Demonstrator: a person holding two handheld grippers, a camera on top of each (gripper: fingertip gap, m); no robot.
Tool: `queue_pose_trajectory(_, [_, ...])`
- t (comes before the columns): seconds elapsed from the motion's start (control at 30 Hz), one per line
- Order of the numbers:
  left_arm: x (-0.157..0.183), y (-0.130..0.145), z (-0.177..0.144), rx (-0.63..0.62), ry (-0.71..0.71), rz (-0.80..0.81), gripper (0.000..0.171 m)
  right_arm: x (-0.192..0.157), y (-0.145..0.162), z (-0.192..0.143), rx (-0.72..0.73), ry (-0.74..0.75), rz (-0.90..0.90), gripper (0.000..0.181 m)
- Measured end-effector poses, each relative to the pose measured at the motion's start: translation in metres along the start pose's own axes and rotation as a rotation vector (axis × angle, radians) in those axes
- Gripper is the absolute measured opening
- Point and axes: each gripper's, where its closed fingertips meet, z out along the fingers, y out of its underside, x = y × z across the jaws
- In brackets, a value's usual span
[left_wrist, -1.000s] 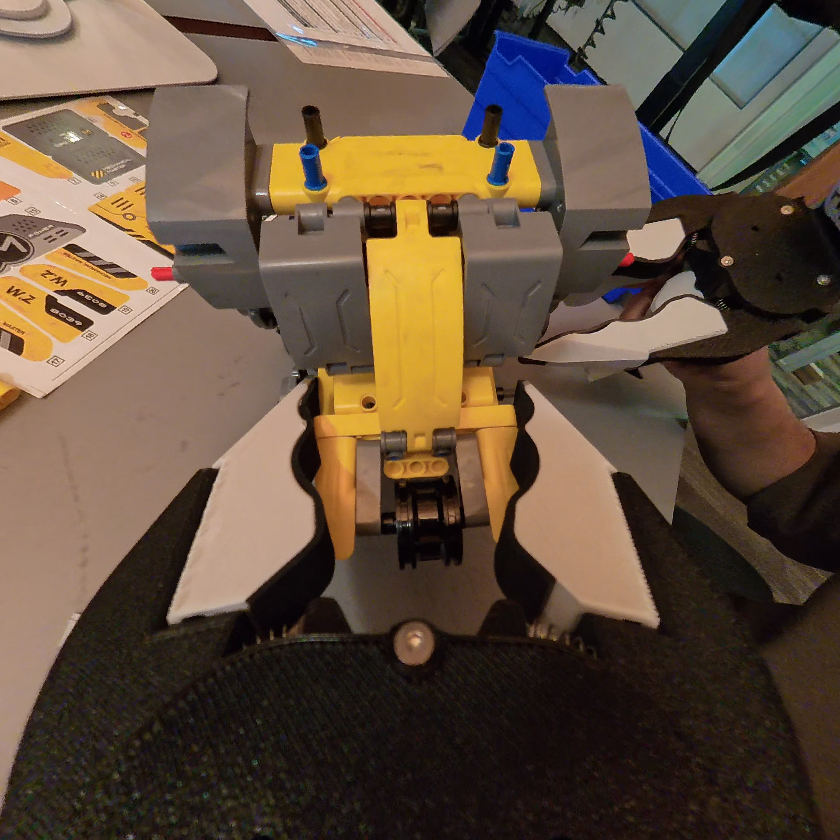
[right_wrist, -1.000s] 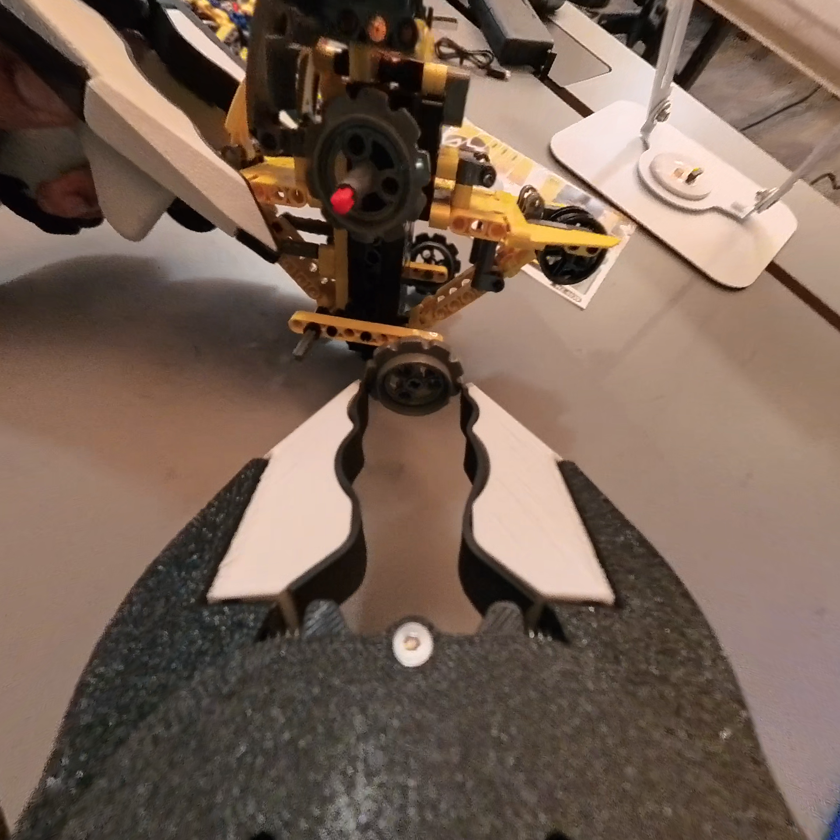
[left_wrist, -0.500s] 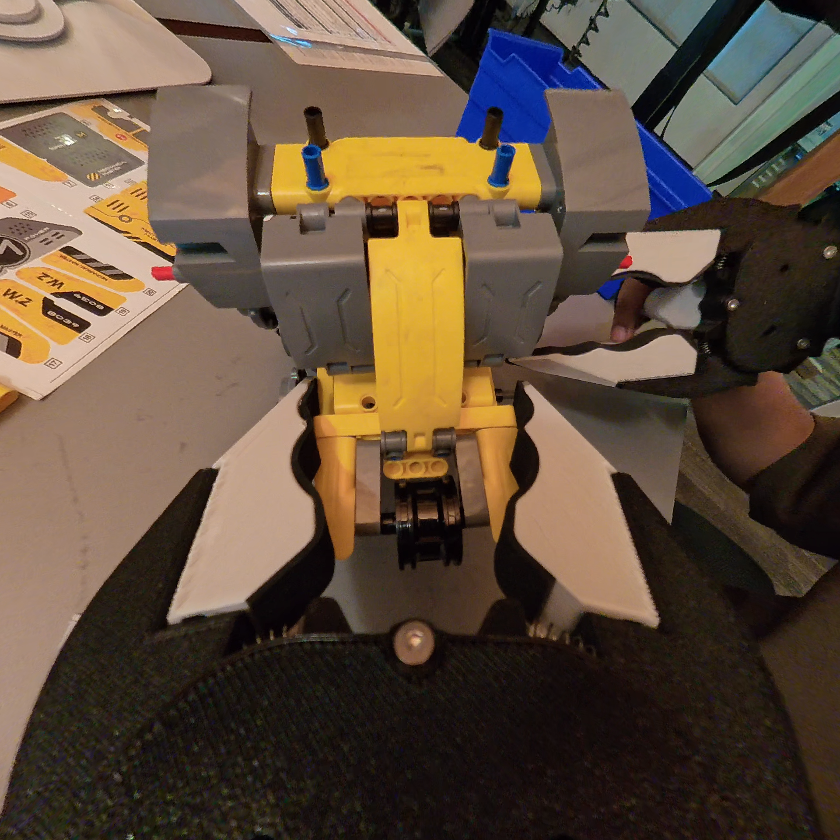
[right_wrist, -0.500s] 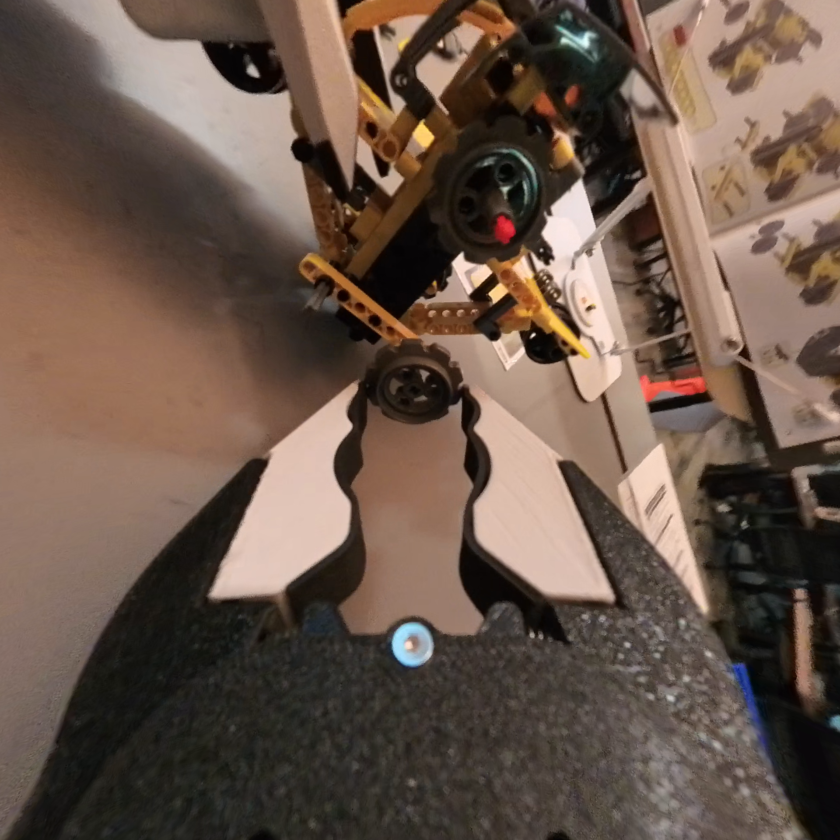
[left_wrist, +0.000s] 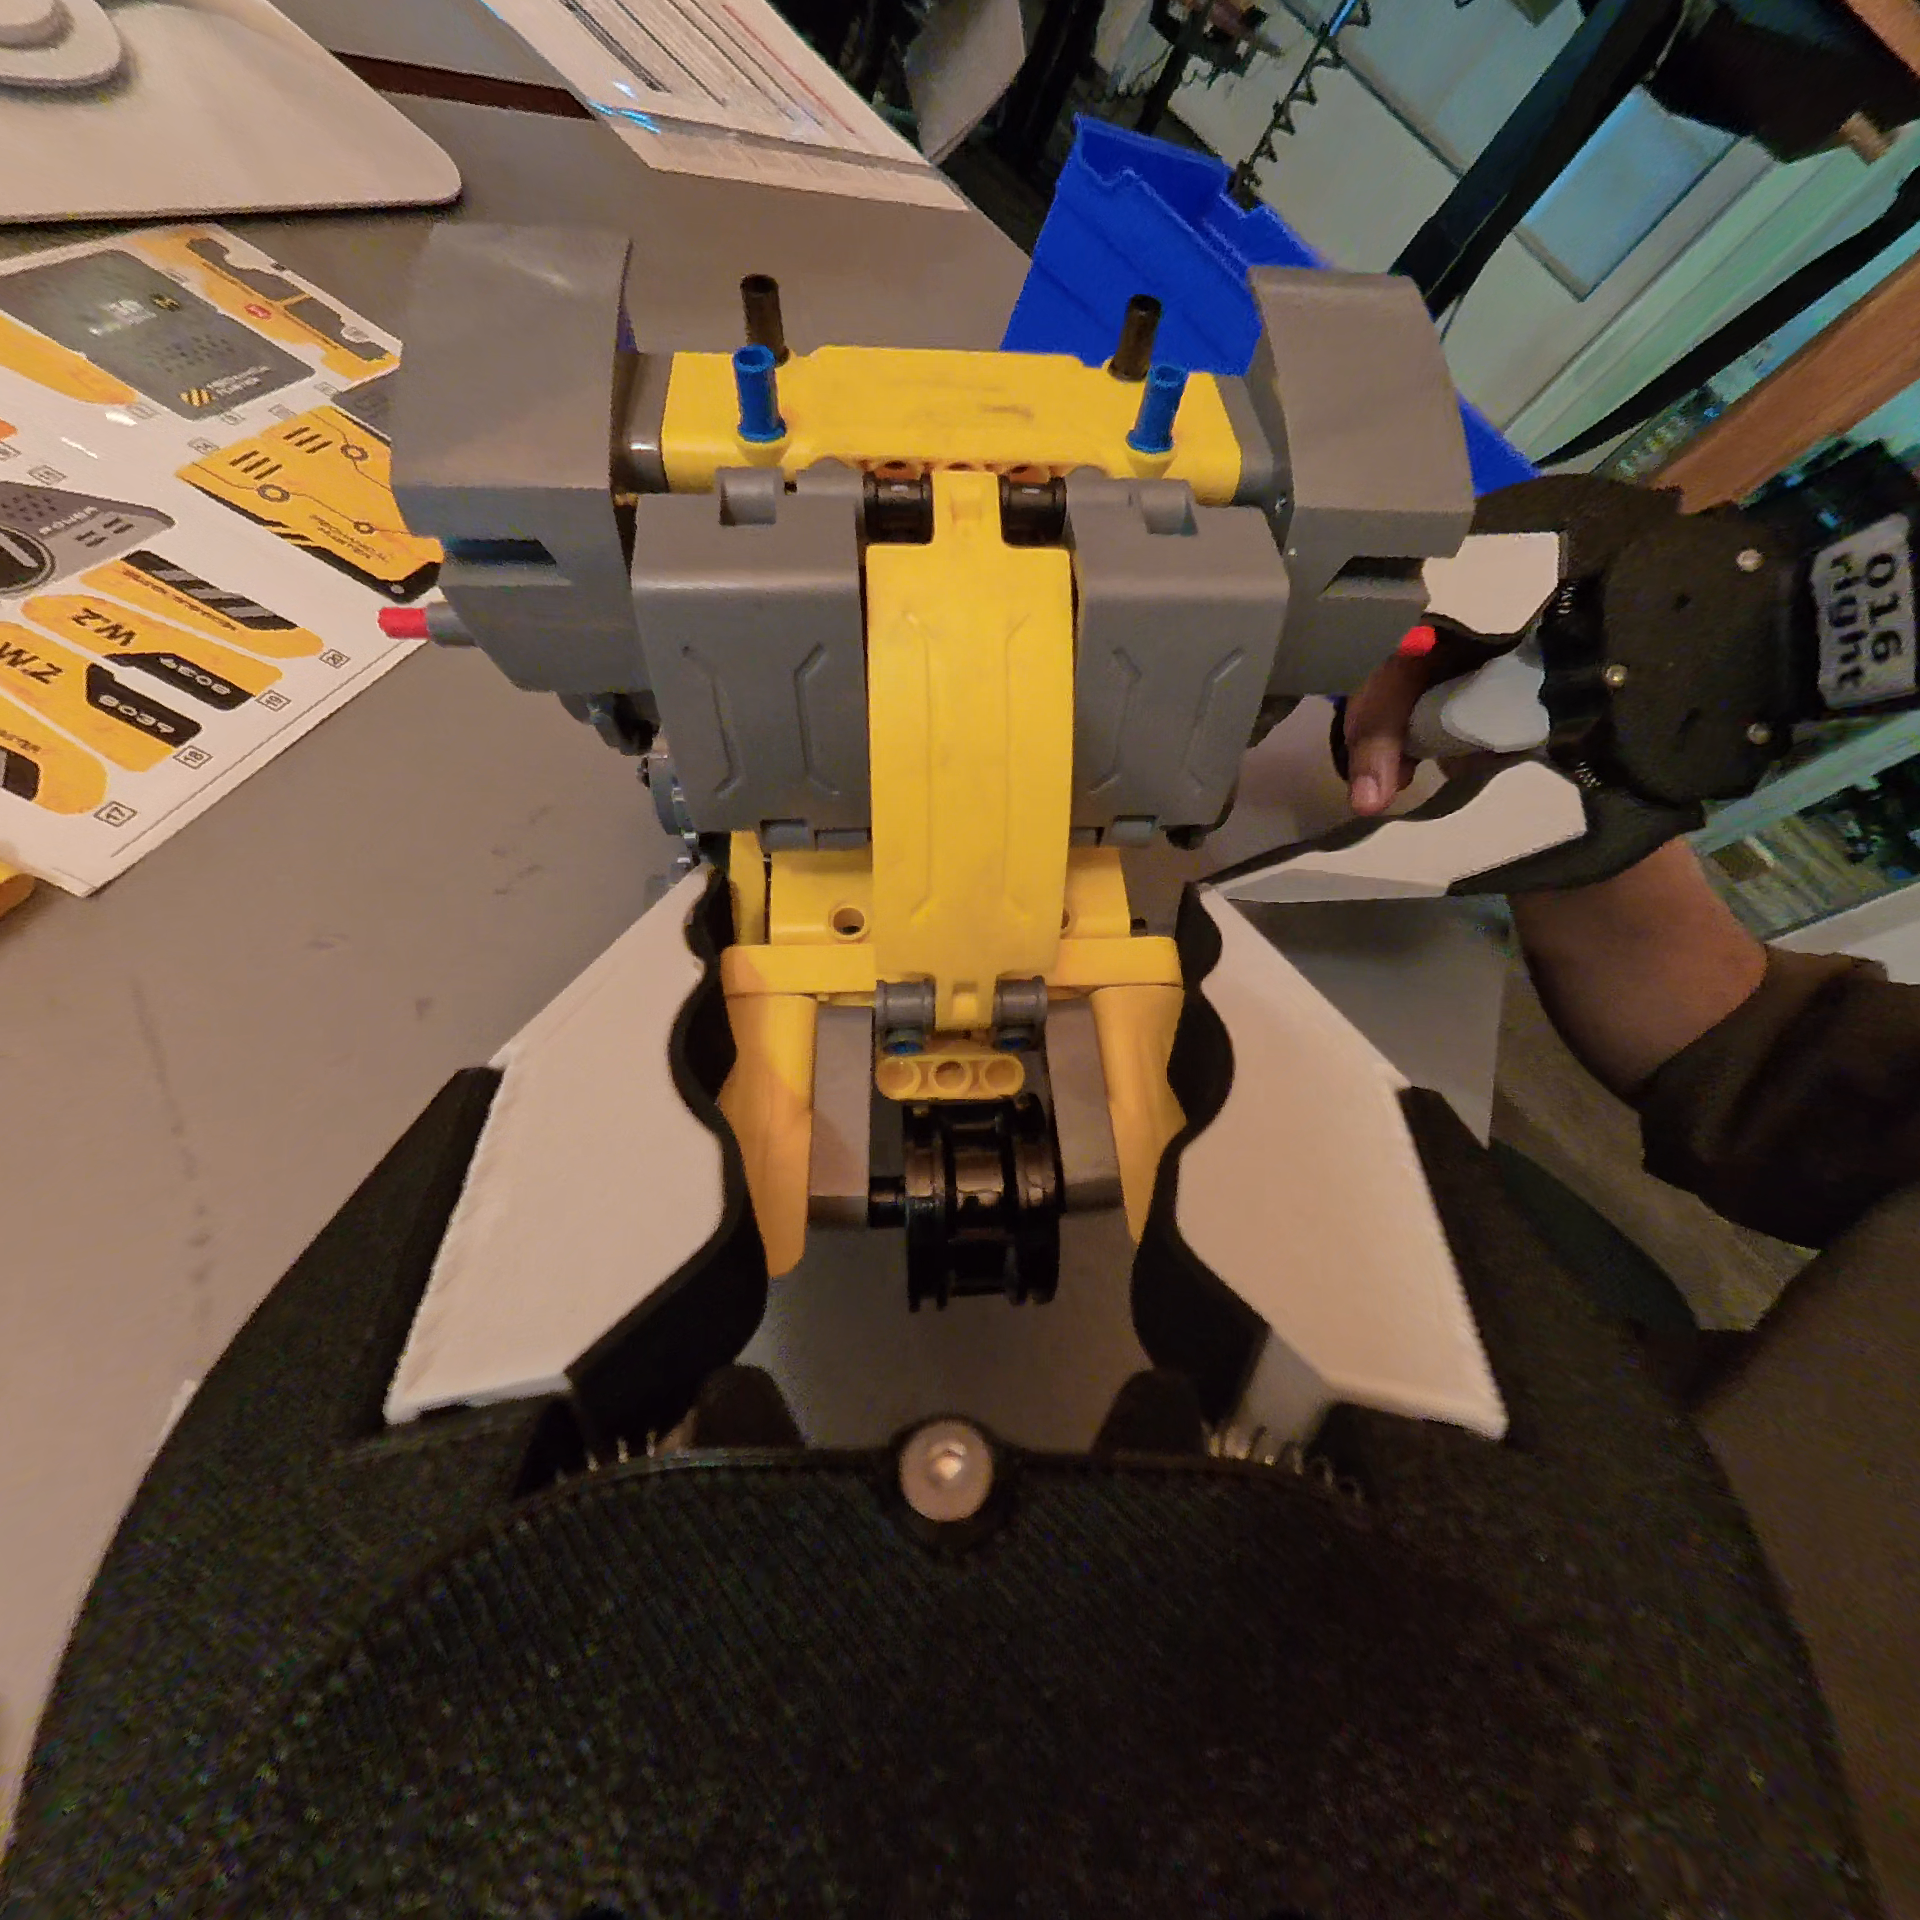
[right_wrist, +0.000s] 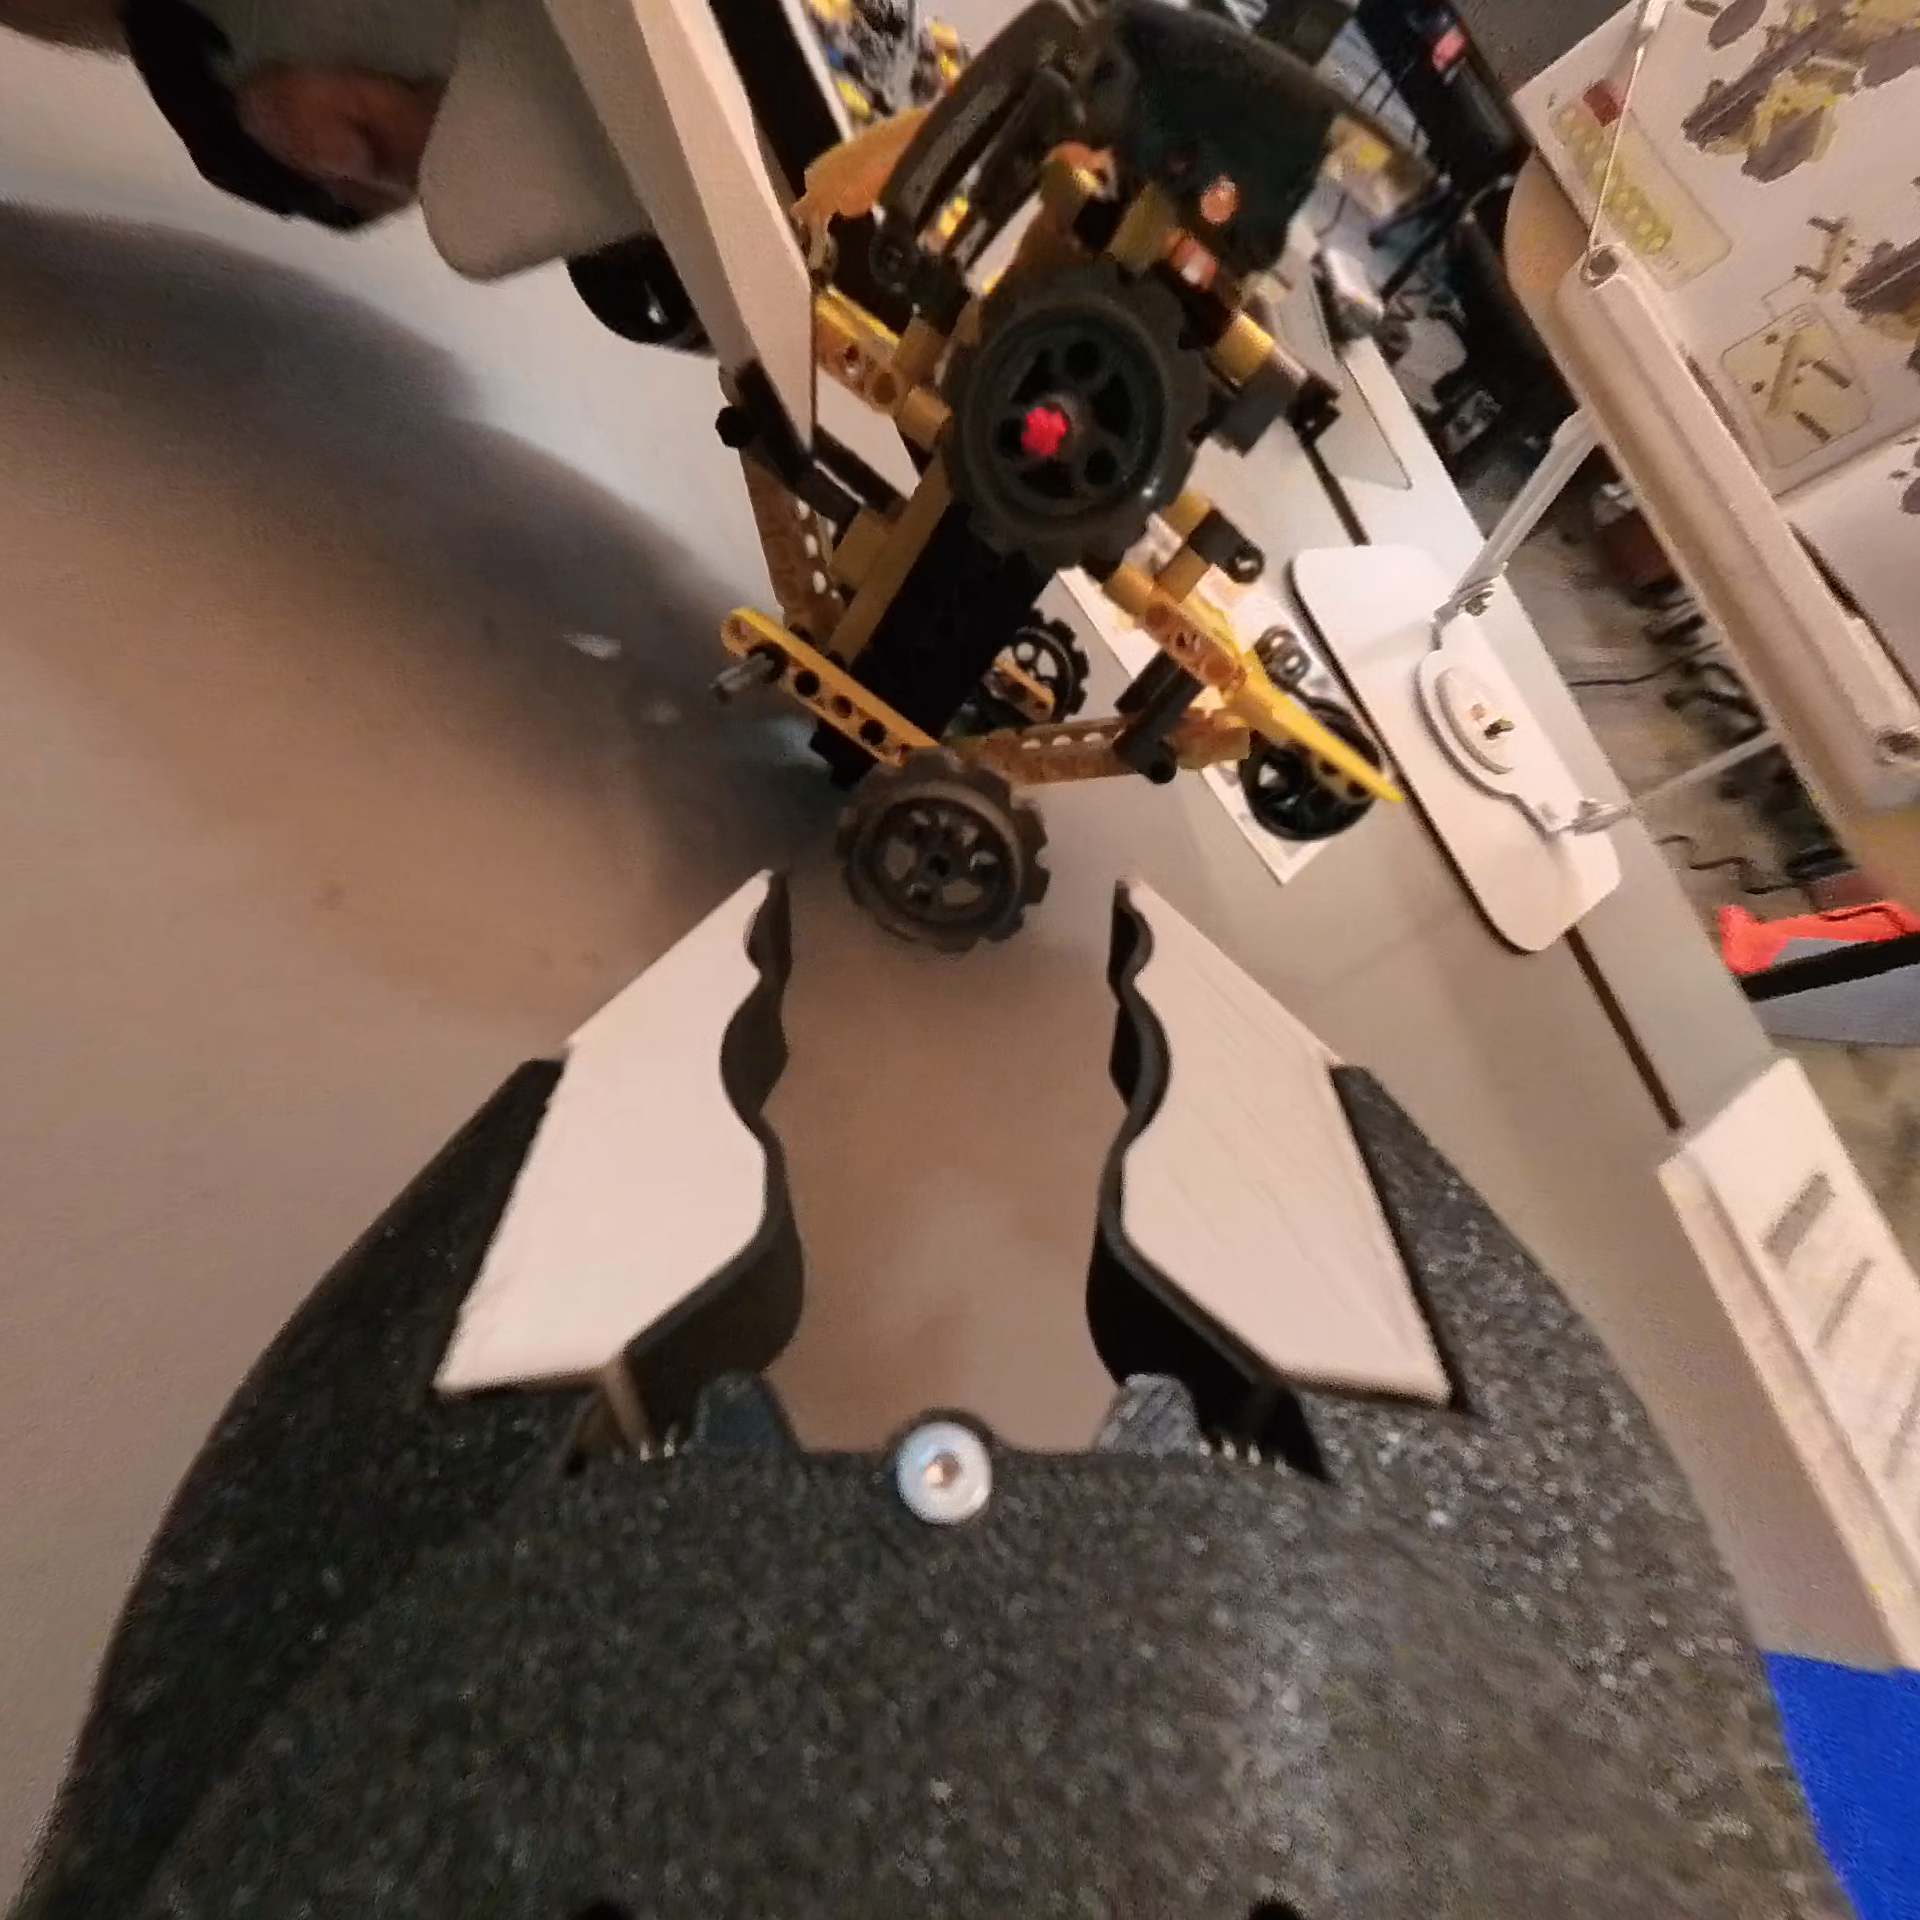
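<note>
My left gripper is shut on the narrow yellow end of a yellow and grey toy brick vehicle and holds it above the grey table. My right gripper is open, its fingers spread apart. A small dark toothed wheel sits just beyond its fingertips, against the lower end of the model's underside. A larger black wheel with a red axle sits higher on the model. The right gripper also shows in the left wrist view, at the model's right side.
A yellow sticker sheet lies on the table at the left. A blue bin stands behind the model. A white lamp base rests on the table, and picture sheets on a board stand at the right.
My right gripper has turned and opened, letting go of the small toothed wheel, which stays at the model's lower end. My left gripper keeps its hold and has not moved.
</note>
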Motion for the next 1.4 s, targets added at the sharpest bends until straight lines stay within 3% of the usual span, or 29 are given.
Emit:
queue_pose_trajectory(0.23, [-0.002, 0.000, -0.014, 0.023, 0.122, -0.083, 0.083, 0.004, -0.003, -0.011, 0.179, -0.256, 0.391, 0.064])
queue_pose_trajectory(0.37, [-0.001, 0.001, -0.023, 0.039, 0.191, -0.111, 0.083, -0.010, -0.005, -0.001, 0.197, -0.563, 0.612, 0.078])
queue_pose_trajectory(0.47, [0.001, 0.004, -0.024, 0.031, 0.204, -0.092, 0.082, -0.020, -0.018, -0.003, 0.243, -0.757, 0.718, 0.081])
queue_pose_trajectory(0.67, [0.001, 0.003, -0.023, 0.029, 0.220, -0.086, 0.082, -0.022, -0.039, -0.008, 0.354, -0.967, 0.878, 0.072])
queue_pose_trajectory(0.87, [0.000, 0.003, -0.024, 0.037, 0.235, -0.101, 0.082, -0.013, -0.042, -0.004, 0.403, -1.027, 0.967, 0.059])
queue_pose_trajectory(1.17, [0.002, 0.002, -0.023, 0.039, 0.232, -0.093, 0.082, -0.022, -0.040, 0.003, 0.348, -1.006, 0.930, 0.042])
queue_pose_trajectory(1.4, [0.002, 0.002, -0.022, 0.043, 0.229, -0.093, 0.082, -0.021, -0.040, 0.004, 0.347, -1.020, 0.958, 0.041])
